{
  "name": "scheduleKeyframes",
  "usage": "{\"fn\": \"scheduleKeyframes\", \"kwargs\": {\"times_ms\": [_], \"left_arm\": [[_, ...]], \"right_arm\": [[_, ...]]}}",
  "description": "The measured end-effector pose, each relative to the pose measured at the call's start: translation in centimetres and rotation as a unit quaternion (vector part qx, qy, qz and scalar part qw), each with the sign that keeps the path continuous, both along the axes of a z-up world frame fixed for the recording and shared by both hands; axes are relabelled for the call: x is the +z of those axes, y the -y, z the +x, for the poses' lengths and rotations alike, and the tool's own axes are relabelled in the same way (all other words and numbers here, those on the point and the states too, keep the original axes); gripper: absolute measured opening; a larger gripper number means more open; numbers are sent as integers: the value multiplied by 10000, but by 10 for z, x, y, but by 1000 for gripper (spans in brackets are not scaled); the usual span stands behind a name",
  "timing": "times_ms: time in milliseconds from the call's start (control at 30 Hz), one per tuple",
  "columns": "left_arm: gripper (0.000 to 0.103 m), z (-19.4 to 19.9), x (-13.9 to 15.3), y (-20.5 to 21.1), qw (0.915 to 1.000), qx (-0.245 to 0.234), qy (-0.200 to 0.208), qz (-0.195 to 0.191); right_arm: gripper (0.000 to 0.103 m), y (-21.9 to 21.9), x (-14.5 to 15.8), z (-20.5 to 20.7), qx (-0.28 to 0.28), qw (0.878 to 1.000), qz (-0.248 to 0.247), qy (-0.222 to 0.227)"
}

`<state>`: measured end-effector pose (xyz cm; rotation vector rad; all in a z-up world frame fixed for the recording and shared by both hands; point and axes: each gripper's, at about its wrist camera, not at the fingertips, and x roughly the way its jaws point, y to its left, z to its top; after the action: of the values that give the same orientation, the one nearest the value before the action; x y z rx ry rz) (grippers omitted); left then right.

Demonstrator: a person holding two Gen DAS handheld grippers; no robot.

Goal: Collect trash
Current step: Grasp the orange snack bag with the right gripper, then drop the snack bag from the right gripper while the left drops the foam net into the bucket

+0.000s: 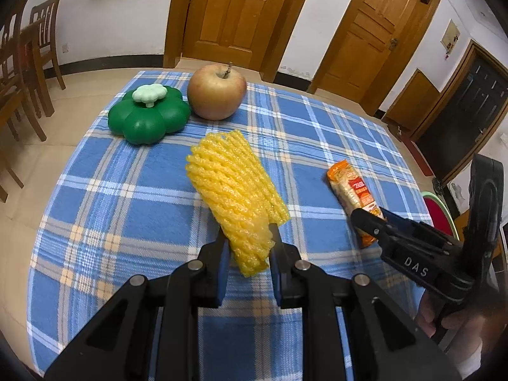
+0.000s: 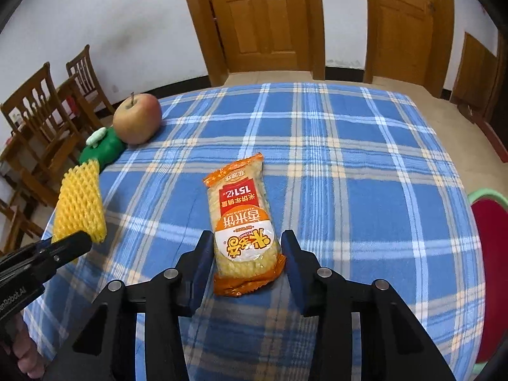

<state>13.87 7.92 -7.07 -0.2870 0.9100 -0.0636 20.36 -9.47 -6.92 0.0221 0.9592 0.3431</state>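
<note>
A yellow foam fruit net [image 1: 235, 197] lies on the blue plaid tablecloth [image 1: 133, 190]. My left gripper [image 1: 247, 241] is shut on its near end, the fingers pressing both sides. The net also shows at the left of the right wrist view [image 2: 79, 203]. An orange rice cracker packet [image 2: 243, 225] lies on the cloth. My right gripper [image 2: 247, 244] is open, its fingers on either side of the packet's near end with small gaps. In the left wrist view the packet [image 1: 349, 190] and the right gripper [image 1: 370, 219] are at the right.
A red-yellow apple [image 1: 217, 92] and a green flower-shaped lidded container [image 1: 147, 114] stand at the far left of the table. Wooden chairs [image 2: 41, 117] stand to the left. A red stool [image 2: 492, 241] stands by the table's right edge. Wooden doors are behind.
</note>
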Motion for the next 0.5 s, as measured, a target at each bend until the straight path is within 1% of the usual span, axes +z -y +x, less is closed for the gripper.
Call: {"fn": "scheduleKeyframes", "kwargs": {"times_ms": [200, 367, 500], "left_arm": [[21, -8, 6, 13, 9999, -140, 67, -20], [21, -15, 14, 30, 9993, -340, 140, 27], [21, -18, 16, 45, 9986, -513, 114, 52]], "right_arm": [[41, 12, 2, -20, -166, 9992, 341, -88], [41, 31, 12, -48, -406, 9975, 584, -26], [41, 54, 21, -70, -661, 9948, 770, 44]]}}
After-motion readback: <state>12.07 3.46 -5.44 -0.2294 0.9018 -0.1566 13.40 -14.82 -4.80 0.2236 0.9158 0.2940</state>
